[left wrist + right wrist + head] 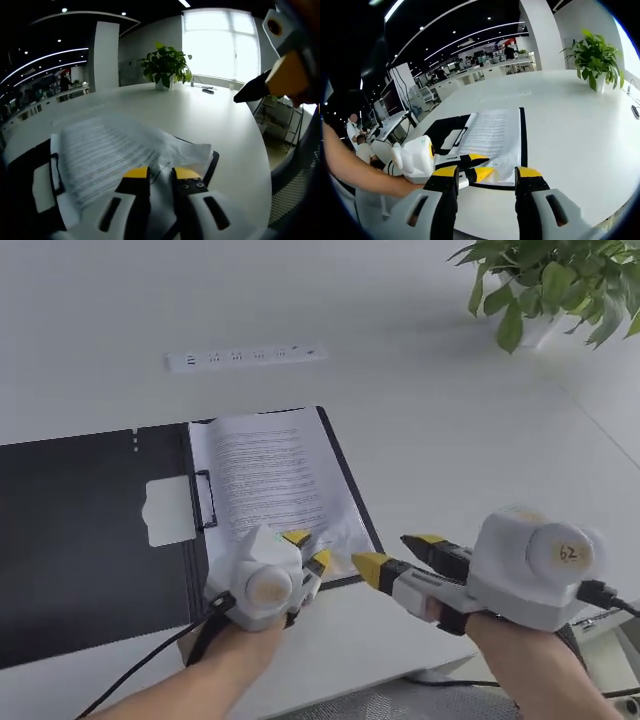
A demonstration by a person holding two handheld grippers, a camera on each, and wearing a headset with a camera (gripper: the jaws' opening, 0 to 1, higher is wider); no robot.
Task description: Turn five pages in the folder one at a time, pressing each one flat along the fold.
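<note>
- Folder [90, 540] lies open on the table [450, 440], ahead of both jaw pairs. Nothing pins it, so a hard pull could drag it.
- Top page [270, 470]: near corner looks nipped in the left gripper's [308, 552] almost-closed jaws and is buckled. Could crease, tear or lift two sheets.
- Right gripper [392, 552]: jaws apart and empty, just right of that corner.
- Count: one folder, one potted plant [545, 280], one power strip [245, 356], two grippers.

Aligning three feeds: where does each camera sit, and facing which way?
Head view: on the headset, looking down at the folder; left hand-held gripper, right hand-held gripper, both forearms show.
Left gripper view: on the left one, facing over the printed page toward the potted plant.
Right gripper view: on the right one, facing the folder; a forearm shows.
All share page, plant.
</note>
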